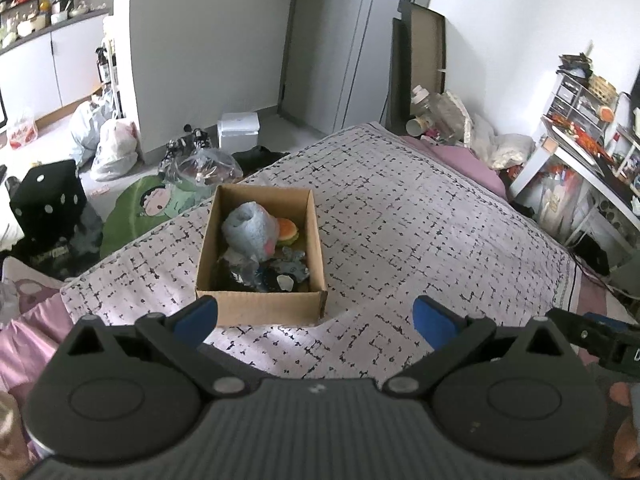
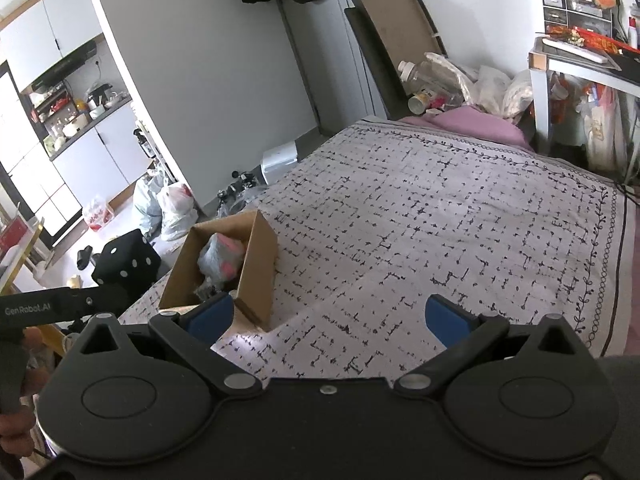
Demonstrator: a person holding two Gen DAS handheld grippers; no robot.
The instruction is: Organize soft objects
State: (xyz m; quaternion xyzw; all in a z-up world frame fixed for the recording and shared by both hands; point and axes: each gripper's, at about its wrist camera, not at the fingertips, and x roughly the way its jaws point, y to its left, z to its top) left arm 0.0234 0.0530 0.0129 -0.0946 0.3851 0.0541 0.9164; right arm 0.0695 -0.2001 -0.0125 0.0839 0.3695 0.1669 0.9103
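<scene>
An open cardboard box sits on the patterned bedspread. Inside it lie a light blue plush, a small burger toy and dark soft items. My left gripper is open and empty, held just in front of the box. In the right wrist view the box is at the left with the blue plush showing. My right gripper is open and empty, above the bedspread to the right of the box.
A black dice cushion and a green cartoon cushion lie on the floor left of the bed. Plastic bags and a white box stand beyond. Bottles and bags crowd the bed's far end; a cluttered desk stands right.
</scene>
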